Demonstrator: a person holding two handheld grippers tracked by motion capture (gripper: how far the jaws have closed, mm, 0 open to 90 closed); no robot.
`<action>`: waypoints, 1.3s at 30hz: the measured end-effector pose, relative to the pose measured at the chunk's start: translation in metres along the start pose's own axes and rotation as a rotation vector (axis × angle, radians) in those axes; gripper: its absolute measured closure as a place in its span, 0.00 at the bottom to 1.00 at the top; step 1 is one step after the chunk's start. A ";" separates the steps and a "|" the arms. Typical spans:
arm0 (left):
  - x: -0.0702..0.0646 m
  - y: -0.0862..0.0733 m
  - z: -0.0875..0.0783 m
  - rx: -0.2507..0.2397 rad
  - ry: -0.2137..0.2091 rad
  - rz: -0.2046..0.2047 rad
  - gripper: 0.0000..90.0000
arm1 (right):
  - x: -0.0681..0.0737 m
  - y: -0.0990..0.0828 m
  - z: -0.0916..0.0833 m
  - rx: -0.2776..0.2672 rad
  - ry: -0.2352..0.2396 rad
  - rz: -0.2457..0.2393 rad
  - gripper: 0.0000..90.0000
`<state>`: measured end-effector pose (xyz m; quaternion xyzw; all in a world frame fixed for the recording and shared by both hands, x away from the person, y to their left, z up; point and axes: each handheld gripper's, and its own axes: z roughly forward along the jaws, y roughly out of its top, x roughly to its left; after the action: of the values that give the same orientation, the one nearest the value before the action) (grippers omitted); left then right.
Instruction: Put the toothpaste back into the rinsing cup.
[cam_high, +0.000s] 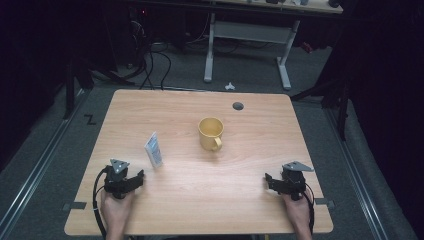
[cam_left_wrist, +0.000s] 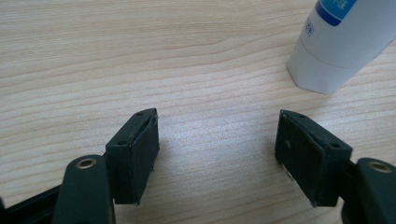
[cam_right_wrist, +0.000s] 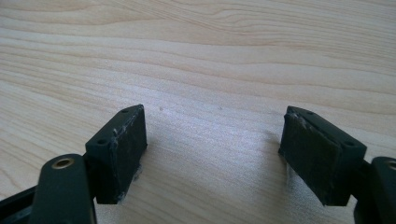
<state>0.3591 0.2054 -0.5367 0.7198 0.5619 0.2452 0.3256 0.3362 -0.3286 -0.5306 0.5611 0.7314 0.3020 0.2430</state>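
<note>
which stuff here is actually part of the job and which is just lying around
Likely in the job:
- white squeeze tube with blue label, lying nearest the left gripper, whose jaws stand open
- yellow ceramic mug with a handle, upright mid-table
- right gripper, open, resting on the light wooden table

Just lying about:
- small white object on the grey floor
- white-legged desk behind

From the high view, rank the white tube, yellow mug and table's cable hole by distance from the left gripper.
Measured from the left gripper:
1. White tube, just ahead of it.
2. Yellow mug, mid-table.
3. Cable hole, near the far edge.
</note>
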 end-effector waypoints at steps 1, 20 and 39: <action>0.000 0.000 0.000 0.000 0.000 -0.001 0.34 | 0.000 0.000 0.000 0.000 0.000 0.000 0.25; 0.000 0.000 0.000 0.001 -0.005 0.002 0.33 | 0.000 0.000 0.000 0.000 0.000 0.000 0.25; 0.000 0.000 0.000 0.005 -0.010 0.003 0.32 | 0.000 0.000 0.000 0.000 0.000 0.000 0.25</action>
<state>0.3592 0.2048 -0.5366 0.7227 0.5596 0.2407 0.3265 0.3364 -0.3286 -0.5306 0.5609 0.7314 0.3021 0.2432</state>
